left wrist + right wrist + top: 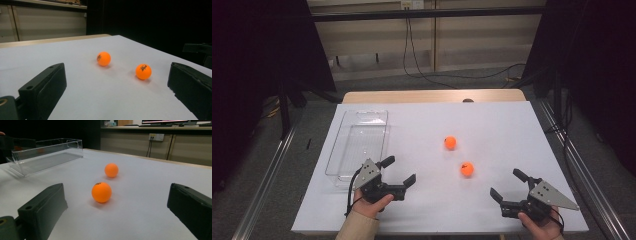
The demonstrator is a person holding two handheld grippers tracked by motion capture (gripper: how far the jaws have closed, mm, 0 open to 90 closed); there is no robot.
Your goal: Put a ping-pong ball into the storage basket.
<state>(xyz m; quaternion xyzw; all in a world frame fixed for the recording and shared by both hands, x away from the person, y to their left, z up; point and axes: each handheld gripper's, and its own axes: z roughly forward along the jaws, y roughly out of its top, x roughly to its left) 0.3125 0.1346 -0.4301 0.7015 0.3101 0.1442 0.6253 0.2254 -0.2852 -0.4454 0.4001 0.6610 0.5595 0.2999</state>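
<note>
table: white sheet (512,120) over a wooden top, wood edge showing at the far side
near ball: orange ball (467,169) sitting on the sheet, right of centre, between the two grippers and a bit beyond them; dark print on it
far ball: second orange ball (450,142) just beyond and slightly left of the near one, apart from it, not touching
bin: clear plastic bin (343,150) on the left part of the sheet, long side running away from the person, nothing visible inside
left gripper: left gripper (401,172) held low at the near left, just right of the bin's near end; jaws spread wide, nothing between them, aimed toward the balls
right gripper: right gripper (508,185) held low at the near right; jaws spread wide, nothing held, aimed left-forward at the balls
left gripper view: both balls lie ahead on the sheet, inside the jaw gap line of sight, well apart from the jaws
right gripper view: near ball closest and centred between the jaws, far ball behind it, bin farther off left
</note>
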